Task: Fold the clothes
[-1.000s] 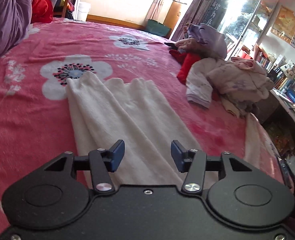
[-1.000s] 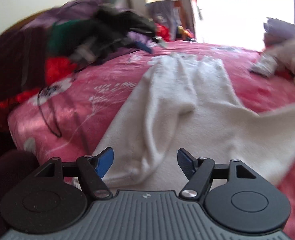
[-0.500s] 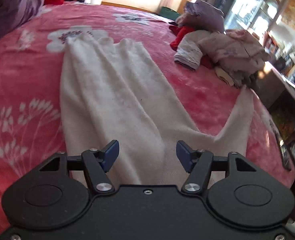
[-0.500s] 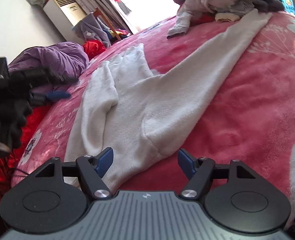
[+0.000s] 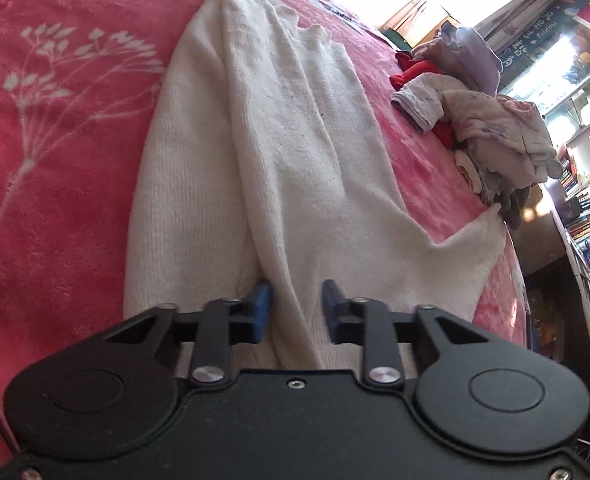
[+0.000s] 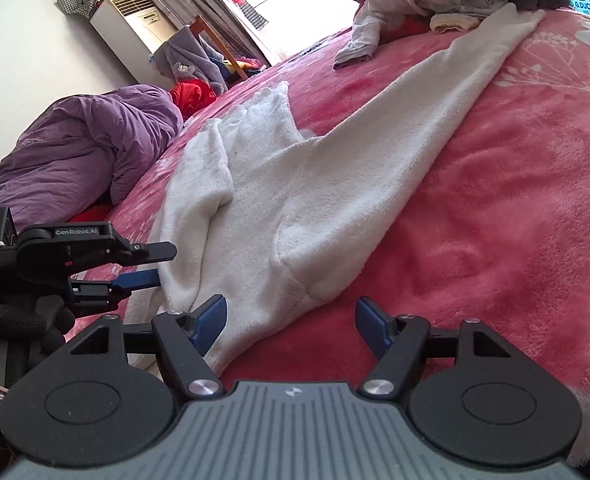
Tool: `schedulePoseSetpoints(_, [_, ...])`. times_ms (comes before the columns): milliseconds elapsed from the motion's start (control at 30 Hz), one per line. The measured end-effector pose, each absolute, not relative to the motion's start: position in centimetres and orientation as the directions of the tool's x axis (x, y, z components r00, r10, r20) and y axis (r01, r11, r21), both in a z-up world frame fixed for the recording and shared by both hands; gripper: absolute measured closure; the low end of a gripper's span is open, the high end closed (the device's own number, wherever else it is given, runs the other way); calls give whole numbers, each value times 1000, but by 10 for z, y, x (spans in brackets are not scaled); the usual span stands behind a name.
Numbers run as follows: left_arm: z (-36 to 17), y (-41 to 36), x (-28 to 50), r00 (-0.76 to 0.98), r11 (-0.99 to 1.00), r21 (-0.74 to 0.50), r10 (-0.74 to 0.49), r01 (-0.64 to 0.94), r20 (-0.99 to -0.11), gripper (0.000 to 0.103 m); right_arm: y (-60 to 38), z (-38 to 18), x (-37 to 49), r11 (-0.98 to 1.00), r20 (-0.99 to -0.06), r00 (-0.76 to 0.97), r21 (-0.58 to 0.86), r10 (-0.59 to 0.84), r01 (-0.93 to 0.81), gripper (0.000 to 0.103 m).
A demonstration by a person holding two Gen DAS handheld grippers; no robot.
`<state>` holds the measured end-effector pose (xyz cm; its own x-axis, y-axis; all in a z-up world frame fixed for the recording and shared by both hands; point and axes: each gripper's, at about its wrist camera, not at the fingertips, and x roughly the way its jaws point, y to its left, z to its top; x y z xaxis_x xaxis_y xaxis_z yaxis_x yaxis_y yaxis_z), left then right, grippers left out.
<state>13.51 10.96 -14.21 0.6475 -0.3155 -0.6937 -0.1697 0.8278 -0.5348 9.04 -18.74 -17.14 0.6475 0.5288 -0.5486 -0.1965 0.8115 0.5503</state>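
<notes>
Item: white sweater (image 5: 279, 168), lying flat on pink blanket (image 5: 55, 160), one sleeve (image 6: 447, 92) trailing toward 1 o'clock.
Left gripper (image 5: 293, 310): jaws closing on near-hem ridge; gap showing yet.
Right gripper (image 6: 291, 320): hovering wide, hem corner between fingers.
Advice: seating both pads deep before lifting, keeping hem level.

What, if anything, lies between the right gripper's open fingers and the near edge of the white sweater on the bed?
Nothing visible does. The right gripper stands open at the white sweater, its left fingertip already over the hem; only bare pink blanket lies beside it.

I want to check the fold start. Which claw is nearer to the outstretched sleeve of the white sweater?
Right. The right claw sits beside where the outstretched sleeve joins the white sweater; the left claw, closing over sweater fabric, is at the opposite side.
</notes>
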Motion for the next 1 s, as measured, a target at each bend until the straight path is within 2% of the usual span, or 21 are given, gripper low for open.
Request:
schedulePoseSetpoints(33, [-141, 112, 133, 655, 820, -548, -323, -167, -683, 96, -188, -172, 90, 811, -548, 648, 551, 528, -195, 32])
schedulePoseSetpoints(100, [-139, 117, 128, 670, 803, -573, -337, -162, -661, 99, -189, -172, 90, 811, -548, 649, 552, 528, -193, 32])
schedulePoseSetpoints(233, [-127, 137, 114, 694, 751, -636, -364, -175, -621, 100, -191, -173, 89, 809, -546, 650, 557, 529, -190, 32])
schedulePoseSetpoints(433, [-143, 167, 101, 707, 639, -725, -387, -258, -593, 100, -191, -174, 90, 809, -547, 649, 556, 529, -191, 32])
schedulePoseSetpoints(567, [-172, 172, 104, 650, 634, -698, -383, -332, -657, 100, -190, -175, 89, 812, -552, 647, 552, 526, -189, 32])
schedulePoseSetpoints(667, [-168, 169, 102, 665, 606, -746, -441, -274, -602, 100, -190, -176, 89, 814, -554, 647, 549, 524, -189, 32])
schedulePoseSetpoints(733, [-159, 166, 104, 671, 621, -748, -454, -234, -586, 94, -191, -176, 89, 813, -553, 648, 550, 524, -189, 32])
schedulePoseSetpoints(767, [-156, 165, 106, 671, 625, -747, -456, -225, -584, 82, -191, -176, 89, 814, -554, 647, 550, 524, -189, 32])
schedulePoseSetpoints(800, [-153, 165, 107, 681, 643, -730, -429, -232, -593, 78, -190, -177, 90, 814, -555, 646, 549, 524, -188, 32])
schedulePoseSetpoints(867, [-147, 166, 109, 700, 677, -694, -373, -244, -609, 77, -190, -177, 90, 815, -556, 646, 548, 522, -188, 32])
schedulePoseSetpoints(1000, [-119, 148, 116, 749, 799, -585, -300, -141, -590, 77, -191, -178, 90, 813, -554, 647, 551, 524, -187, 32])
